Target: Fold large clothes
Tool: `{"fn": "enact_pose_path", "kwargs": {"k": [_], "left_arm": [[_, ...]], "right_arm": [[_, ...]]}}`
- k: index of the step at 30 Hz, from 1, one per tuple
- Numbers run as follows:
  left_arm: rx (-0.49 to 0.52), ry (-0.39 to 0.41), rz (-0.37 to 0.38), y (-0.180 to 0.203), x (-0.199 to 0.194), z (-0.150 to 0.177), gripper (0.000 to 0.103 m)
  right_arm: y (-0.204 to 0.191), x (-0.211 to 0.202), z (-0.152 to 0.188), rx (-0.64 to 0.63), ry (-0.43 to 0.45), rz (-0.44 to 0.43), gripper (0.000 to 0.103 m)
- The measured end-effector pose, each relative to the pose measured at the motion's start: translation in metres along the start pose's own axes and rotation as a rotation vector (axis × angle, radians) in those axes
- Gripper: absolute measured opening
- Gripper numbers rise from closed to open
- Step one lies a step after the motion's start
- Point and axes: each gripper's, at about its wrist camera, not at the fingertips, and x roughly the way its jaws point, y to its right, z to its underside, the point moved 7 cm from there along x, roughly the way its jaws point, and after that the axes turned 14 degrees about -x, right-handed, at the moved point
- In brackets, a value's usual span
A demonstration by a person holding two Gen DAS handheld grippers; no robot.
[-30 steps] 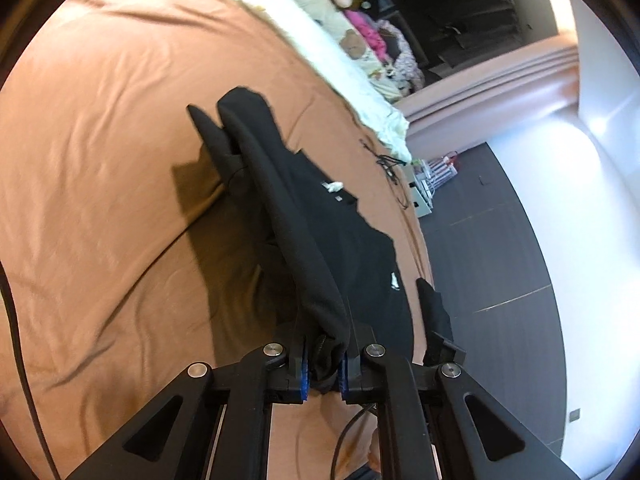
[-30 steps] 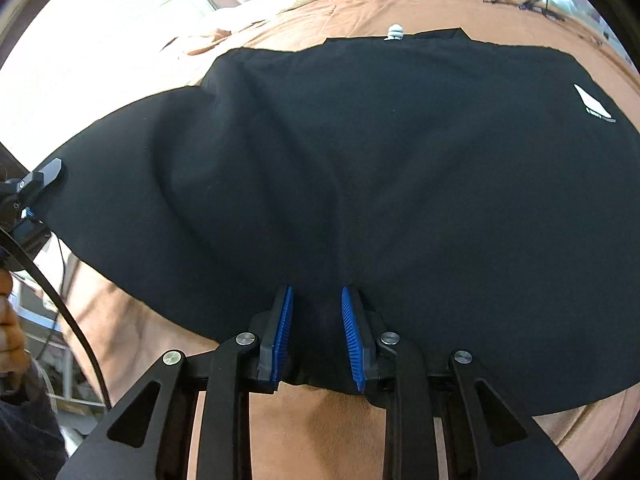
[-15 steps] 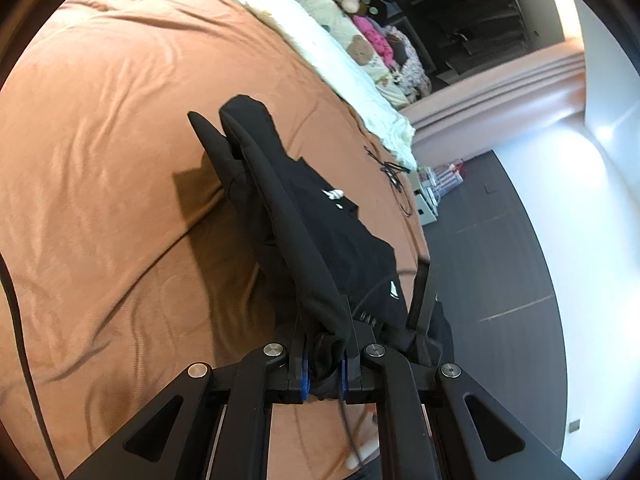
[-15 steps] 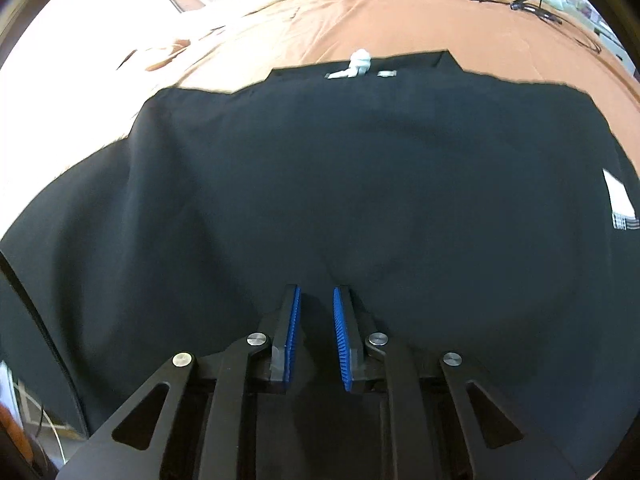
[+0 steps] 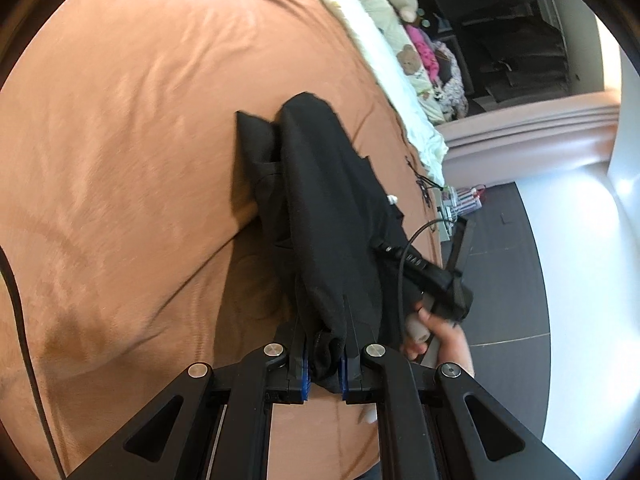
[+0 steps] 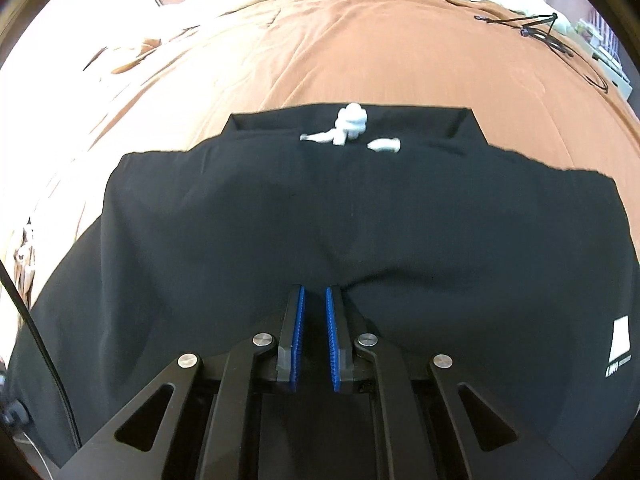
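On the brown bedspread (image 6: 400,52), near edge: soft, limp black drawstring shorts (image 6: 320,216), which we hold bunched in the left gripper (image 5: 323,364) and pinched in the right gripper (image 6: 315,336); best taken by hems.

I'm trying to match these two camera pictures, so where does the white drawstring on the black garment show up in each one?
Left wrist: white drawstring is a small speck right of centre, at the black garment's right edge.
Right wrist: white drawstring lies upper centre, knotted on the waistband.
Shared landmark: the brown bedspread.
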Motion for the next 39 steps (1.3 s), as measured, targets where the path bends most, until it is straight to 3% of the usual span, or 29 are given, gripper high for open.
{"fn": "enact_pose_path", "kwargs": {"k": [4, 8, 11, 21, 27, 30, 39], "left_arm": [[-0.036, -0.012, 0.002, -0.013, 0.001, -0.002, 0.010], [-0.046, -0.013, 0.009, -0.019, 0.000, -0.001, 0.010], [-0.032, -0.013, 0.027, -0.015, -0.003, 0.002, 0.010], [0.048, -0.013, 0.101, 0.023, -0.013, 0.013, 0.010], [0.130, -0.025, 0.138, 0.061, -0.016, 0.025, 0.010], [0.183, -0.040, 0.145, 0.084, -0.012, 0.036, 0.010], [0.356, -0.111, 0.156, 0.161, 0.016, 0.076, 0.010]], "right_arm": [[0.002, 0.009, -0.016, -0.010, 0.009, 0.006, 0.006], [0.011, 0.004, -0.021, -0.001, 0.008, -0.056, 0.006], [0.007, -0.017, -0.014, -0.042, 0.035, -0.040, 0.006], [-0.021, -0.070, 0.068, -0.071, 0.024, -0.147, 0.006], [-0.047, -0.072, 0.130, -0.052, 0.002, -0.244, 0.006], [-0.055, -0.066, 0.153, -0.056, 0.009, -0.217, 0.006], [-0.039, -0.082, 0.189, 0.055, 0.074, -0.305, 0.006]]}}
